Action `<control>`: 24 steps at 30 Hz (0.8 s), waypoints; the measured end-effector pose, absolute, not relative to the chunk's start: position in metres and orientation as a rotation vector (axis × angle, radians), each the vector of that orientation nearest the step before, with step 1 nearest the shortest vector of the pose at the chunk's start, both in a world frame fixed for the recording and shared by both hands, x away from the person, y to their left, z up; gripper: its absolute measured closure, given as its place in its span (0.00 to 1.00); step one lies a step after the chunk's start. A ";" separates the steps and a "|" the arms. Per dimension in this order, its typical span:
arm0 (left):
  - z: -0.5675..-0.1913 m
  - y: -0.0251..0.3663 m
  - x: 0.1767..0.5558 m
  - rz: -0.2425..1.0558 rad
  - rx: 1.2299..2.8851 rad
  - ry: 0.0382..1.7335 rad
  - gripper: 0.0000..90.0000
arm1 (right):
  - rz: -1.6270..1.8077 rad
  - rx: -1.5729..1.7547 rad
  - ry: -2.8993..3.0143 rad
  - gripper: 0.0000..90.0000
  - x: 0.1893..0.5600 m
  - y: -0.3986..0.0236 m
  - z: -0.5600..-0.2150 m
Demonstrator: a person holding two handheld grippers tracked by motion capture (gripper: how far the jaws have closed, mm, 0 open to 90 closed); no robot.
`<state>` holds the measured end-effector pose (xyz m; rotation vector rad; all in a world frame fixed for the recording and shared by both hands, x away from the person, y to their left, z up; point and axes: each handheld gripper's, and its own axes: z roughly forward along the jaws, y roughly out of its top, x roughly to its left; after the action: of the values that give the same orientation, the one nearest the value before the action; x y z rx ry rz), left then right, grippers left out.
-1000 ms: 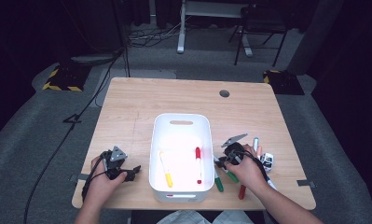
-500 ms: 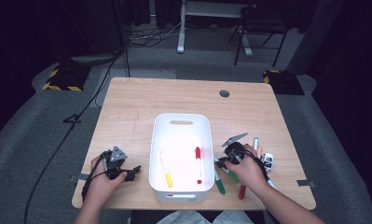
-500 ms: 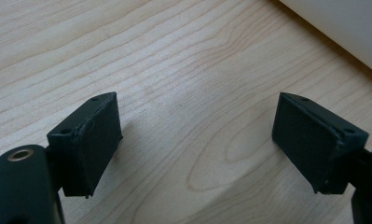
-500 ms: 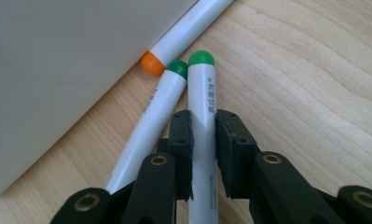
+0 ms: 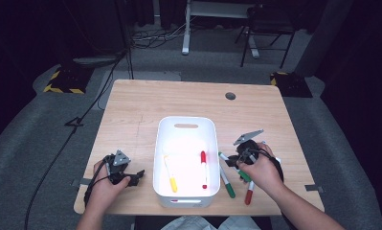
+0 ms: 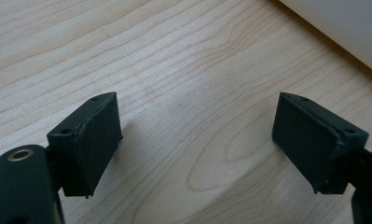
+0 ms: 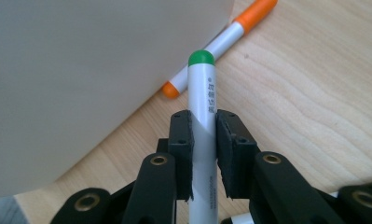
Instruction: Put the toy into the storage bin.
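The right hand-held gripper (image 7: 203,140) is clamped on a green-tipped marker (image 7: 201,93), lifted just off the desk (image 5: 131,110) near its front right corner, beside the white bin (image 5: 186,125). The marker is light, stiff and smooth-barrelled, so it could swivel; the grip seems to sit near mid-barrel, which suits it. The left hand-held gripper (image 6: 197,140) rests near the front left corner, jaws apart and empty.

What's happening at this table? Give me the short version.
A person is sorting markers into a white bin. The right gripper is shut on a green marker beside the bin. The left gripper rests open over bare table. A yellow marker and a red marker already lie inside.
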<state>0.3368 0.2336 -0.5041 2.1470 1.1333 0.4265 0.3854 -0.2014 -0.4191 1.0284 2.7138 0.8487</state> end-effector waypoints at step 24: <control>-0.504 0.233 0.337 0.418 2.146 1.133 0.18 | 1.018 0.889 2.669 0.85 0.359 -0.202 -0.338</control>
<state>0.3373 0.2332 -0.5043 2.1464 1.1331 0.4180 0.3591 -0.2020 -0.3384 0.8892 2.6686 1.0182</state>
